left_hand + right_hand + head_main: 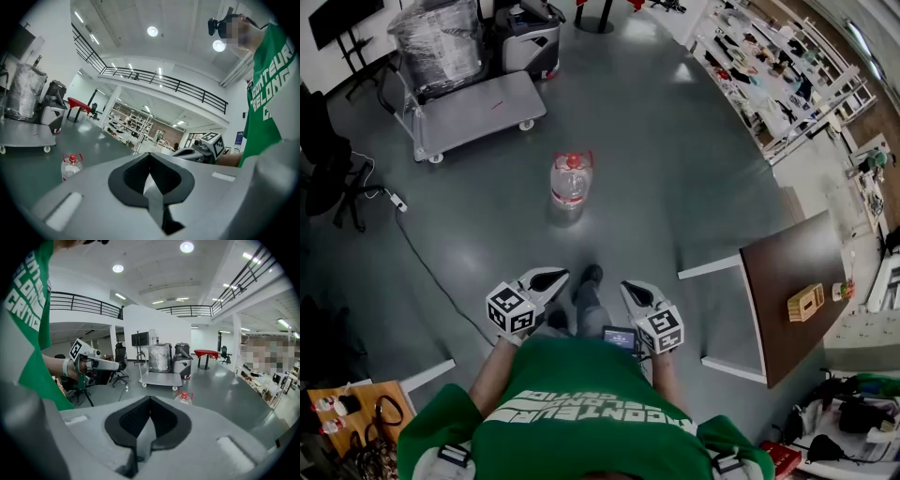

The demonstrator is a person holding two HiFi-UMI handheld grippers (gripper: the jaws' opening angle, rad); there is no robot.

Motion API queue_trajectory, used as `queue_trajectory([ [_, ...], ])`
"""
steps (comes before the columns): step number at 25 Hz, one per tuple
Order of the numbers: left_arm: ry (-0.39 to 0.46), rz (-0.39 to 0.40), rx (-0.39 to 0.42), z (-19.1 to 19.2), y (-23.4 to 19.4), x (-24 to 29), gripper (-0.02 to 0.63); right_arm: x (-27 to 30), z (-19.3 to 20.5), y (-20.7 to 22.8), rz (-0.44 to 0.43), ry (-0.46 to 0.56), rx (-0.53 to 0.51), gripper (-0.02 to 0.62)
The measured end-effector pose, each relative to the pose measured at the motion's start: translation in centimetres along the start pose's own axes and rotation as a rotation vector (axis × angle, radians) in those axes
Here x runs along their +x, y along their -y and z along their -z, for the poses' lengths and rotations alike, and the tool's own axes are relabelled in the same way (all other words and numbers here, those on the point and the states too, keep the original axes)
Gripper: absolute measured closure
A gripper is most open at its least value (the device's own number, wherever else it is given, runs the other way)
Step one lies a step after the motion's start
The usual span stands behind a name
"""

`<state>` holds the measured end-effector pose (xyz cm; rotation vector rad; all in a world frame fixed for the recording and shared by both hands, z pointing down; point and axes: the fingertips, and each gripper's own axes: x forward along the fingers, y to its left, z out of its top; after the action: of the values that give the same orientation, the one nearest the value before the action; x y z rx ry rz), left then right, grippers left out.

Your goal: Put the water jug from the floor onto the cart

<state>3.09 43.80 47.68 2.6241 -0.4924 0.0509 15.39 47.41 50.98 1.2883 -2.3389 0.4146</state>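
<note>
Grippers at centre, low before the person's green shirt (581,412). Left gripper (551,277): jaws pressed together, nothing between them, pointing roughly level across the room. Right gripper (631,287): jaws likewise closed and empty, tilted downward. Between the two, a dark shoe (592,275) on the grey floor (694,178). Ahead of both, well apart from either: water jug (570,180), clear, with red cap and red handle, upright on the floor, untouched. Beyond the jug, up and to the left in the head view: flat grey cart (483,111) on castors, near end bare, far end loaded with a bundle wrapped in clear film (441,39). Jug apart from the cart, not on it. Left of the jug: white power strip (395,201) with a trailing cable. At right: brown tabletop (787,272) bearing a small wooden box (806,302).
</note>
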Motion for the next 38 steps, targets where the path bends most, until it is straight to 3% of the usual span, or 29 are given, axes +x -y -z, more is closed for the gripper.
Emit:
queue_trajectory([
  [29,-0.037,0.030,0.001,-1.5,-4.1,5.2,0.594,4.2,-1.0,5.1,0.005,-0.005,0.025,0.601],
  [38,-0.039,0.021,0.010,-4.2,-7.3,7.6,0.594,7.1,-3.5,8.7,-0.005,-0.002,0.027,0.601],
])
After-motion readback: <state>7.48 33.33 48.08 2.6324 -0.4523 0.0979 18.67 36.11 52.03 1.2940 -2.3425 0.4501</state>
